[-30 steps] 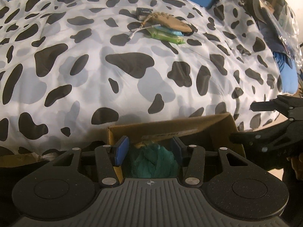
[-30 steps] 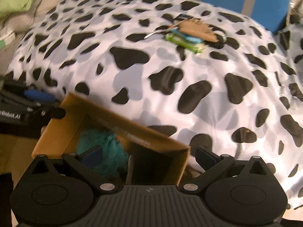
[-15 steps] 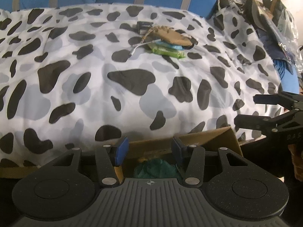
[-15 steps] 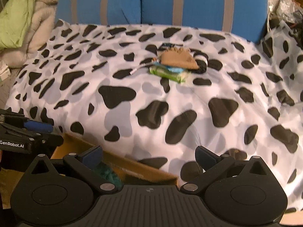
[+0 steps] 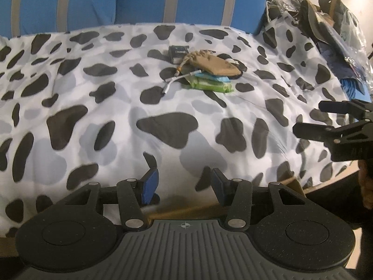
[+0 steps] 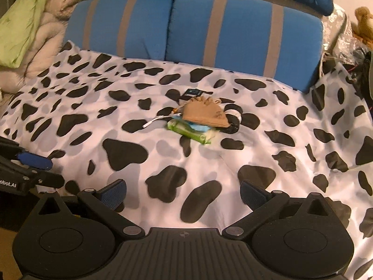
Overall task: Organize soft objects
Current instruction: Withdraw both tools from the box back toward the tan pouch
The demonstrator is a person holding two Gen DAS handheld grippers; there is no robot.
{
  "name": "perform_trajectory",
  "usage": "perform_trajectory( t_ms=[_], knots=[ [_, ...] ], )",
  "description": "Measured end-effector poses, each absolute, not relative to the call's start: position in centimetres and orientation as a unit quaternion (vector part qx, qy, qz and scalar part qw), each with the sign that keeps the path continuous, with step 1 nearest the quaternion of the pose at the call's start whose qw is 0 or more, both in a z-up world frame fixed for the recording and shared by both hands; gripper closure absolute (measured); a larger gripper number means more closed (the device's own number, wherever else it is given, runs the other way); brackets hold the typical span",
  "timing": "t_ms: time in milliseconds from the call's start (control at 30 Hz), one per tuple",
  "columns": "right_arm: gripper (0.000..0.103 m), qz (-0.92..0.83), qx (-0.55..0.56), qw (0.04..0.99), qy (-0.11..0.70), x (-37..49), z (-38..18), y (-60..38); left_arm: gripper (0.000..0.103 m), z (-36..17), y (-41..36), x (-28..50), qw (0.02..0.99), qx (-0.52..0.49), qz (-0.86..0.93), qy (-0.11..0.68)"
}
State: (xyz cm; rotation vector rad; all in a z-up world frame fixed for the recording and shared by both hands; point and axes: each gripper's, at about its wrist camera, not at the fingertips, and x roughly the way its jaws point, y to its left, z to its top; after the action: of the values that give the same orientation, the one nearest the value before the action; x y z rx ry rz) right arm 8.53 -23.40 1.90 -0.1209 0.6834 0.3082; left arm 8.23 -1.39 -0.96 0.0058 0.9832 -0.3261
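On the bed (image 6: 139,154), a pouch (image 6: 205,115) tops slippery packets (image 6: 188,129); both jaws gape empty, so grabbing may scatter them.

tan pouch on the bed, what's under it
The tan pouch lies on a blue packet stacked on a green packet. Something black shows at its right edge; the rest underneath is covered.

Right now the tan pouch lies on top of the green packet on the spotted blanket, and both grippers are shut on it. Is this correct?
Not quite. Left gripper and right gripper are open and empty, far from the tan pouch; both wrist views show it. It does lie on the green packet on the spotted blanket.
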Motion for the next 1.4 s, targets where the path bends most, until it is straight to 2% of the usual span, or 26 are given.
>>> perform_trajectory(
  t_ms=[300,600,1300,1367,1400],
  knots=[
    [0.000,0.139,-0.030,0.933,0.329,11.7,1.7,-24.5,0.054,-1.2,-1.2,10.5,0.873,-0.002,-0.149,0.464],
    [0.000,0.154,-0.057,0.939,0.301,13.6,1.7,-23.9,0.054,-1.6,-0.9,13.3,0.877,-0.004,-0.141,0.458],
    [0.001,0.207,-0.093,0.923,0.312,19.9,1.0,-21.6,0.054,-1.9,-1.6,18.8,0.878,-0.007,-0.153,0.453],
    [0.003,0.208,-0.096,0.922,0.313,20.6,0.8,-21.2,0.054,-1.8,-1.4,19.0,0.878,-0.011,-0.153,0.453],
    [0.007,0.209,-0.098,0.921,0.313,21.0,0.7,-21.1,0.054,-1.8,-1.4,19.0,0.878,-0.013,-0.152,0.454]
  ],
)
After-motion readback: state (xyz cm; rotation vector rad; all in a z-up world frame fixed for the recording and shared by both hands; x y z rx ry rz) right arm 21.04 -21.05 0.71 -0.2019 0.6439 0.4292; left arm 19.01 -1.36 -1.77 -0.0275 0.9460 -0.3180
